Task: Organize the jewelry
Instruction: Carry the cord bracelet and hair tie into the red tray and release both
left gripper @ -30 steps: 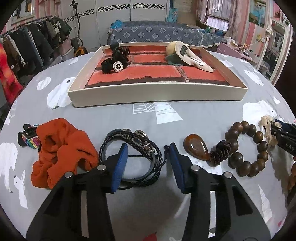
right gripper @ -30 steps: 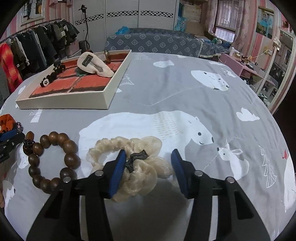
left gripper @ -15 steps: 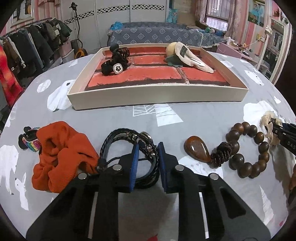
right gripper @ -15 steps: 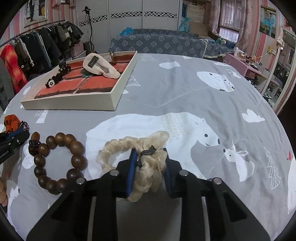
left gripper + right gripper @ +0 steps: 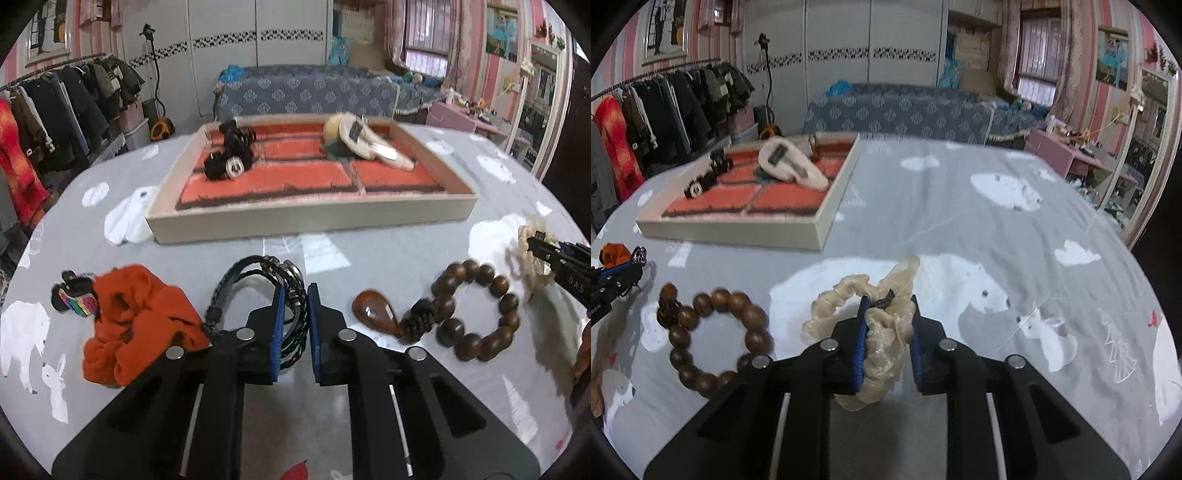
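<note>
My left gripper (image 5: pixel 294 325) is shut on a black braided leather bracelet (image 5: pixel 240 280) and holds it just above the grey cloth. My right gripper (image 5: pixel 888 332) is shut on a cream scrunchie (image 5: pixel 849 295), lifted slightly; it also shows at the right edge of the left wrist view (image 5: pixel 524 254). A cream tray (image 5: pixel 306 221) with red compartments stands behind, holding a black hair tie (image 5: pixel 231 155) and a cream hair clip (image 5: pixel 365 144). In the right wrist view the tray (image 5: pixel 738 232) is at the far left.
On the cloth lie an orange scrunchie (image 5: pixel 133 317), a small rainbow clip (image 5: pixel 74 295), a brown teardrop clip (image 5: pixel 375 312) and a wooden bead bracelet (image 5: pixel 476 314), also in the right wrist view (image 5: pixel 713 332). A clothes rack (image 5: pixel 55 110) stands far left.
Both grippers closed: the left on the leather bracelet, the right on the cream scrunchie. Both items have since lifted slightly off the cloth.
</note>
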